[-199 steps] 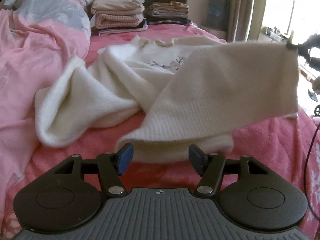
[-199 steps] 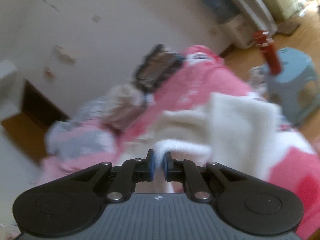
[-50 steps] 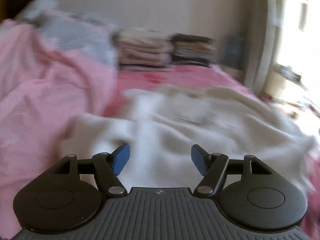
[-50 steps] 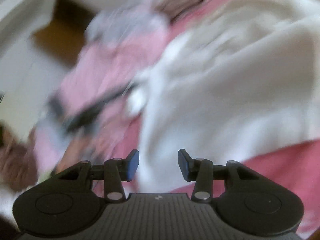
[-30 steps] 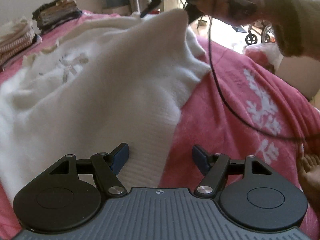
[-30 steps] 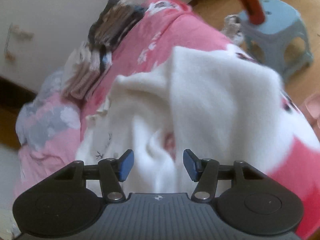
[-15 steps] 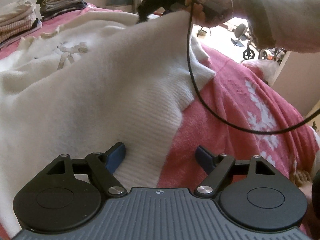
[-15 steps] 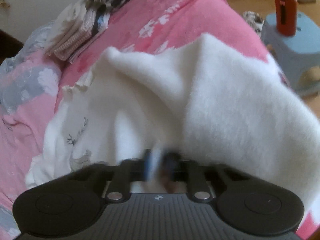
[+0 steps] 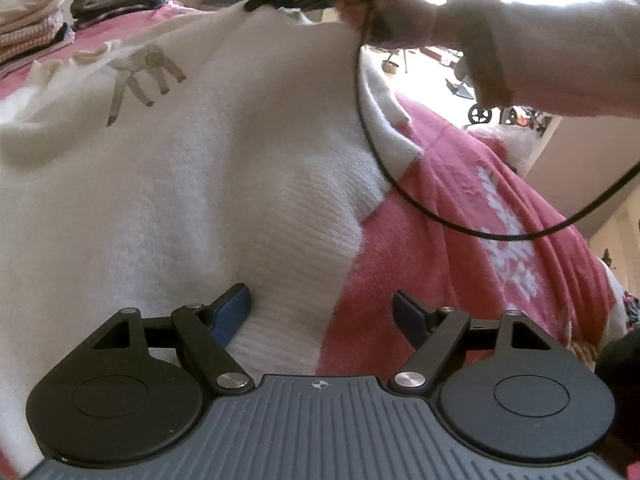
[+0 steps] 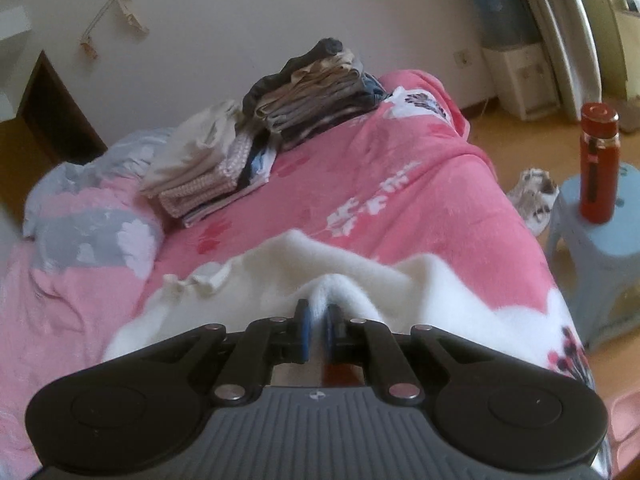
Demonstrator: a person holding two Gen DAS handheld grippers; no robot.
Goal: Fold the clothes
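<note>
A cream knit sweater [image 9: 200,180] with a brown embroidered motif [image 9: 140,76] lies on the pink bed blanket [image 9: 460,260]. My left gripper [image 9: 320,296] hovers open over the sweater's ribbed hem [image 9: 312,240]; its left pad lies on the knit and its right pad hangs above the blanket. My right gripper [image 10: 318,332] is shut on a pinched ridge of the sweater [image 10: 360,280]. In the left wrist view the right gripper [image 9: 260,0] holds the sweater's far edge raised, carried by a person's hand [image 9: 380,4].
Two stacks of folded clothes [image 10: 312,92] [image 10: 208,172] sit at the bed's far end. A pink and grey duvet [image 10: 80,220] is bunched at the left. A black cable [image 9: 400,192] droops over the sweater's corner. Beside the bed stands a blue stool [image 10: 600,264] with a red bottle [image 10: 598,164].
My right gripper went from open over the sweater to shut on a fold of it, and has rolled level and drawn the fabric up. The left gripper stayed open at the hem.
</note>
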